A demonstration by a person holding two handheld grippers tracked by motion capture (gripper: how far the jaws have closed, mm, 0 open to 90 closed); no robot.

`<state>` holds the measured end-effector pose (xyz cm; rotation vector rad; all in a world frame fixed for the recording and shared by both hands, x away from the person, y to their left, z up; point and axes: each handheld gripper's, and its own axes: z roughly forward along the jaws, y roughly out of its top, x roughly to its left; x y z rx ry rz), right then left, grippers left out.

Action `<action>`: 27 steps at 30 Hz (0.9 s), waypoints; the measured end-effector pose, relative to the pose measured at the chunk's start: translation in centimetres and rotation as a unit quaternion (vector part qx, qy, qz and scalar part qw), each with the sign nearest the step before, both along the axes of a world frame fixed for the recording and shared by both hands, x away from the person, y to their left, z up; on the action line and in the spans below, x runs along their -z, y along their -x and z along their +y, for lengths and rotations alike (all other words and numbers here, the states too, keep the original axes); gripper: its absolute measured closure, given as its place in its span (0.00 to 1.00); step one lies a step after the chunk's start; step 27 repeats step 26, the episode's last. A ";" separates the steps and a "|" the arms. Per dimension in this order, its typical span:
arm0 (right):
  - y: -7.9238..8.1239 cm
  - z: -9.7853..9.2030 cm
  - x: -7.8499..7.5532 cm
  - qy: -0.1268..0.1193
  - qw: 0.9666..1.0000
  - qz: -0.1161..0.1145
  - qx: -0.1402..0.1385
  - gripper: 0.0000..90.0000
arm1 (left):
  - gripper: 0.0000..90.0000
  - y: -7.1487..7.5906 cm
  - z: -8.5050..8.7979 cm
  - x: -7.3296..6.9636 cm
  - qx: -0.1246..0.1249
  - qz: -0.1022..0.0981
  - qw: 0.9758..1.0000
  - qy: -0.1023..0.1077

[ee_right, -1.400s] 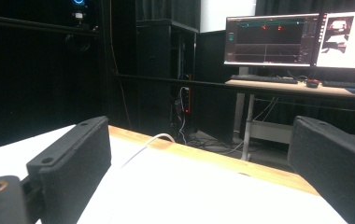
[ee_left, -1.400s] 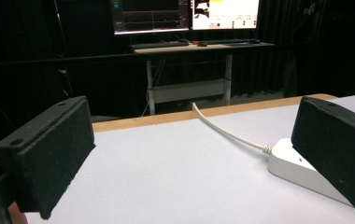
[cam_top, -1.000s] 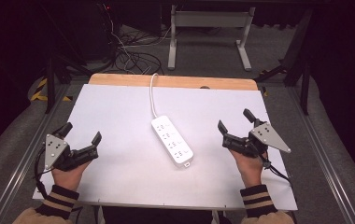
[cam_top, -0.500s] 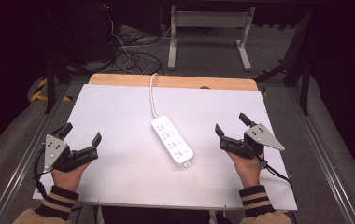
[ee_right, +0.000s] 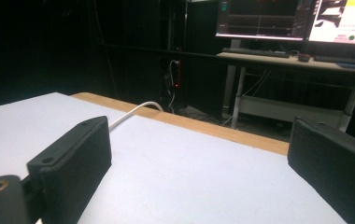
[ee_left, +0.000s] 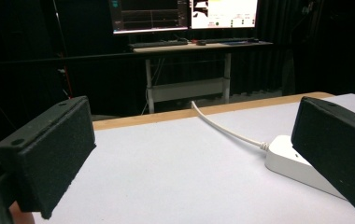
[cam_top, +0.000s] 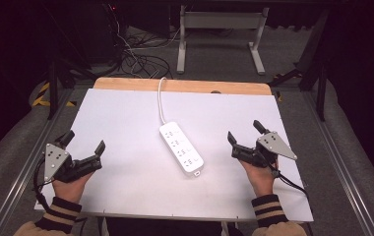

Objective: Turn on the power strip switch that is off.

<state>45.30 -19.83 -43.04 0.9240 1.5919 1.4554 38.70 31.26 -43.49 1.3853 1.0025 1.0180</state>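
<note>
Power strip (cam_top: 181,153), white with a row of sockets on its upper face, lies flat near the middle of the worktop (cam_top: 126,118), set on a diagonal in the high view: its far end points up and to the left, its near end down and to the right. A white cable (cam_top: 161,101) leaves the far end, runs toward the back of the worktop and curves over the wooden strip (cam_top: 185,86) along the rear edge. The worktop surface is pale, with nothing else resting on it.

The left hand-held gripper (cam_top: 82,147) sits low at the left side, well apart from the power strip, held by a hand (cam_top: 69,184) in a striped cuff. Its jaws stand wide apart and grasp nothing. In the left gripper view the two black jaws frame bare worktop, and the power strip (ee_left: 301,165) shows partly behind the right-hand jaw, with the cable (ee_left: 224,128) trailing back toward the wooden edge.

The right hand-held gripper (cam_top: 244,133) sits at the right side, near the power strip but not touching it, its jaws likewise spread and empty. In the right gripper view the cable (ee_right: 131,113) curves over the rear edge, and monitors (ee_right: 297,21) glow on a desk beyond.
</note>
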 end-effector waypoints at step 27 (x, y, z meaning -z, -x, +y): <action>-0.7 -0.3 0.7 -0.011 1.000 0.016 -0.003 0.05 | 0.00 -0.4 -0.1 0.1 0.002 0.002 1.000 -0.002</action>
